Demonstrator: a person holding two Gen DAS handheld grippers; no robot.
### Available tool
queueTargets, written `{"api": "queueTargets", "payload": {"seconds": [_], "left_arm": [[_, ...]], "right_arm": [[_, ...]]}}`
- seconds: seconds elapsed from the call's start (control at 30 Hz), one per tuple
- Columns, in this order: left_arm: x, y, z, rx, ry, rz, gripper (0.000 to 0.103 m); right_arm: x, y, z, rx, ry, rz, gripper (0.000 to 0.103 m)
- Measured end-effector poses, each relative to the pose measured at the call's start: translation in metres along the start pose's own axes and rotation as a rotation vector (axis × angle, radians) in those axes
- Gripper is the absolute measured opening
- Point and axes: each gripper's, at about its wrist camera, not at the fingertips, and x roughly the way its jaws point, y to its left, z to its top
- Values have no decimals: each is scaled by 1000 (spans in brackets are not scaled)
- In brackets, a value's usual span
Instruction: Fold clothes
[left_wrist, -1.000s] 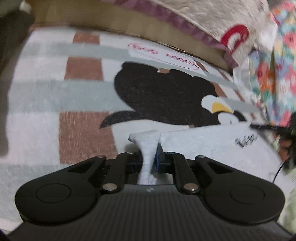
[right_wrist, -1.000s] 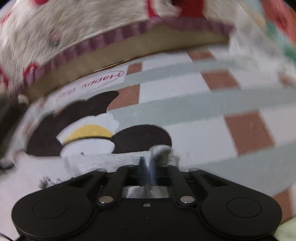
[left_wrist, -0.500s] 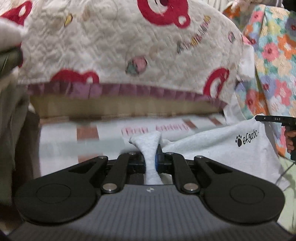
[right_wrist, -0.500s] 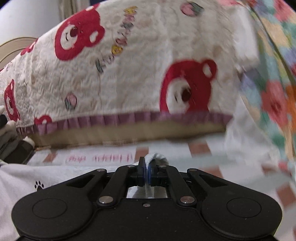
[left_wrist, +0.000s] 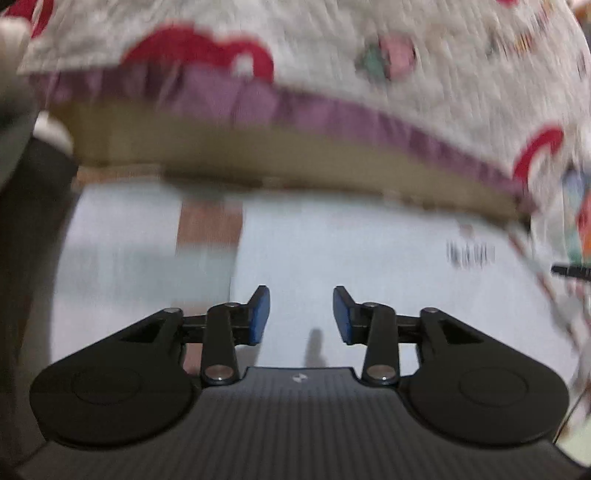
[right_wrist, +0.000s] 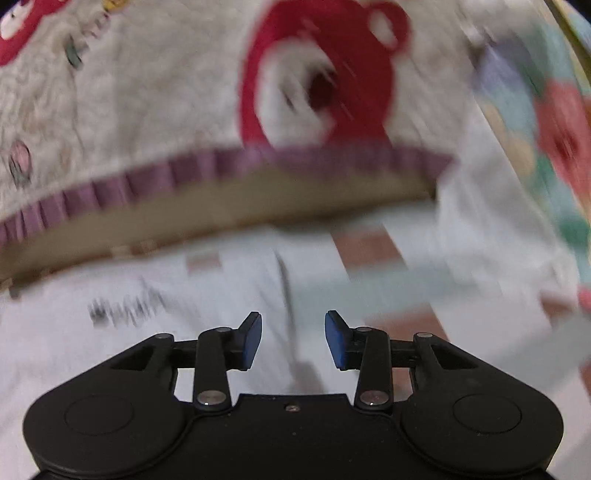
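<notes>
Below the bear-print quilt (left_wrist: 424, 74), the grey garment (left_wrist: 351, 258) lay spread on the checked mat (left_wrist: 122, 258), and the left tool (left_wrist: 301, 314) and right tool (right_wrist: 293, 339) had just opened with nothing between them, so this soft, light cloth seemed easiest to pinch again at an edge.

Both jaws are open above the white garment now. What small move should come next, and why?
Probably draw both back, then regrip for another fold. The left hand-held gripper and right hand-held gripper have just been opening, with nothing between the jaws; the white printed cotton garment lies below them.
</notes>
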Motion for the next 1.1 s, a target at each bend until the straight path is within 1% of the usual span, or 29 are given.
{"api": "queueTargets", "payload": {"seconds": [0.07,0.1,0.17,0.2,0.27,0.33,0.4,0.5,0.63,0.67,0.73,0.77,0.8,0.83,0.87,0.9,0.93,0.97,1.0,1.07,1.1], "left_arm": [[-6,2,-24,1,51,4,41],[-9,5,-34,-27,72,-6,42],[-17,13,-52,-108,108,-39,45],[-21,18,-60,-161,122,-60,50],[-29,27,-75,-272,144,-120,51],[-33,31,-82,-327,192,-185,51],[-36,33,-84,-357,228,-192,51],[-41,40,-90,-402,246,-192,51],[-48,49,-103,-505,244,-237,52],[-49,51,-105,-516,241,-243,52],[-52,53,-108,-525,232,-249,53],[-55,52,-110,-515,226,-243,55],[-58,52,-112,-504,221,-238,56],[-61,50,-113,-470,210,-223,56],[-65,44,-112,-390,194,-195,56],[-69,35,-111,-286,181,-152,57],[-69,25,-111,-190,173,-118,57],[-69,15,-111,-100,167,-93,56],[-68,9,-112,-56,164,-87,56],[-65,5,-114,-54,154,-102,54],[-64,4,-114,-57,147,-100,50]], "right_arm": [[-12,-25,-22,63,42,33,43],[-18,-35,-31,95,63,55,43],[-29,-50,-48,162,96,81,43],[-33,-57,-56,196,111,91,44],[-42,-68,-71,282,128,118,44],[-48,-74,-87,387,133,160,49],[-53,-79,-104,494,135,205,50],[-53,-77,-123,603,150,249,52],[-59,-75,-138,692,120,284,55],[-60,-74,-140,689,114,288,55],[-63,-70,-137,634,103,282,55],[-67,-66,-135,579,89,268,55],[-73,-59,-133,491,66,242,54],[-80,-51,-130,384,37,213,45],[-87,-41,-130,267,13,180,31],[-91,-32,-130,165,1,146,12],[-94,-24,-132,68,3,104,6],[-95,-19,-133,10,11,75,6],[-96,-17,-133,-7,6,71,6],[-99,-15,-134,-20,-9,68,9],[-102,-17,-133,11,-25,74,14]]}}
